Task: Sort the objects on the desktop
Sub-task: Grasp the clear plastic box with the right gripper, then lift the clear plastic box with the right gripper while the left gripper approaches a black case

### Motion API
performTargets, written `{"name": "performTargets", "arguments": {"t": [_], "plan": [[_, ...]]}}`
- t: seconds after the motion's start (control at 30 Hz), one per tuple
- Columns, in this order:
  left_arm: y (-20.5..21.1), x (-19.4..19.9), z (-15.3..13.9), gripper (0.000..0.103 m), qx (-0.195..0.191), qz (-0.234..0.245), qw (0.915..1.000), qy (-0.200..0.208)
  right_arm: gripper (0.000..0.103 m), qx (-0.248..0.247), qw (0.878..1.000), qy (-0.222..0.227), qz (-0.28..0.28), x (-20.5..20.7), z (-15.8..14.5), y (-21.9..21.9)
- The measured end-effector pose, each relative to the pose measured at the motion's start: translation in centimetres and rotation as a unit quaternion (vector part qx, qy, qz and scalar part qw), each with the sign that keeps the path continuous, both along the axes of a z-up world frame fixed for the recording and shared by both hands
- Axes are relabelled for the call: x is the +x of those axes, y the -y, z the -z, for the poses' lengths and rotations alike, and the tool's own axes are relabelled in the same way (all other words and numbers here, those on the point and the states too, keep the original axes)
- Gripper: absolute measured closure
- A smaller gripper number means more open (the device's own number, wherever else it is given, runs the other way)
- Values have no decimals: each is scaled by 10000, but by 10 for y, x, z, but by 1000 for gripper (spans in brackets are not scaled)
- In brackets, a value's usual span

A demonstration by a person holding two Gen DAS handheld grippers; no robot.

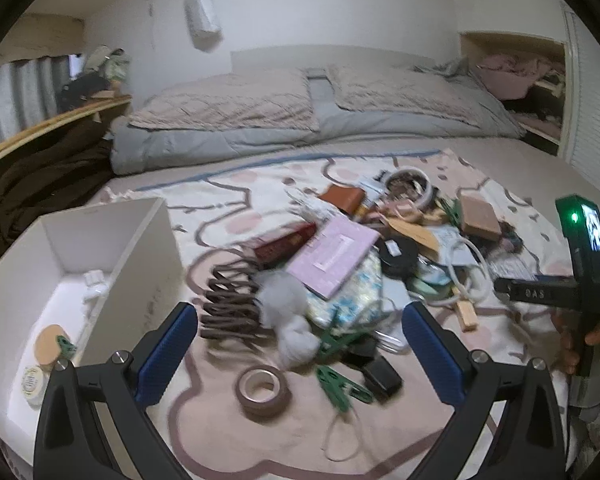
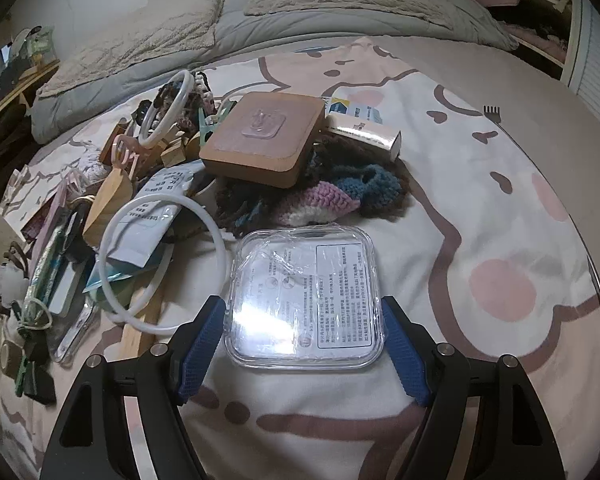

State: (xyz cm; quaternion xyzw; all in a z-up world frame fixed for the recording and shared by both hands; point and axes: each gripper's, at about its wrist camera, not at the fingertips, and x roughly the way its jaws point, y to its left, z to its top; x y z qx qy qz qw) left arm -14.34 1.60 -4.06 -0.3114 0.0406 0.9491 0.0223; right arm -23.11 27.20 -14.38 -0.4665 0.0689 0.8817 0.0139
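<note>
A pile of small objects lies on a pink patterned blanket. In the left wrist view my left gripper (image 1: 300,340) is open and empty above a tape roll (image 1: 263,394), green clips (image 1: 340,386), a brown spiral hair tie (image 1: 230,304) and a pink notebook (image 1: 334,254). A white box (image 1: 112,264) at its left holds a few small items. In the right wrist view my right gripper (image 2: 303,344) is open, its blue pads either side of a clear plastic square case (image 2: 304,300) lying flat. The right gripper's body also shows in the left wrist view (image 1: 580,280).
Beyond the clear case lie knitted yarn pieces (image 2: 332,196), a brown square box (image 2: 260,136), a white ring (image 2: 160,264), a gold-and-white carton (image 2: 364,124) and wooden bits. Pillows and a grey quilt (image 1: 260,120) lie at the back. A wooden rail (image 1: 40,132) runs at the left.
</note>
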Motion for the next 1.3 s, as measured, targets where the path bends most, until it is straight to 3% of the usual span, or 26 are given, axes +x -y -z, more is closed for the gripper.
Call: {"name": "performTargets", "arguments": {"t": [0.4,0.63,0.83,1.3], "plan": [[-20,-7,23,8,344,637,9949,706,25,-515,9975,-485,47,20,-30,-8],[-31,-11,38,22,203,829,9909,1045,25,-727,9952,-652,-48,25,-41,-9],[-34,-16,53,39,443,1029,9824,1497,25,-798,9938,-769,-129,33,-48,-8],[-38,-20,65,53,348,1015,9812,1605,25,-936,9906,-919,-388,45,-58,3]]}}
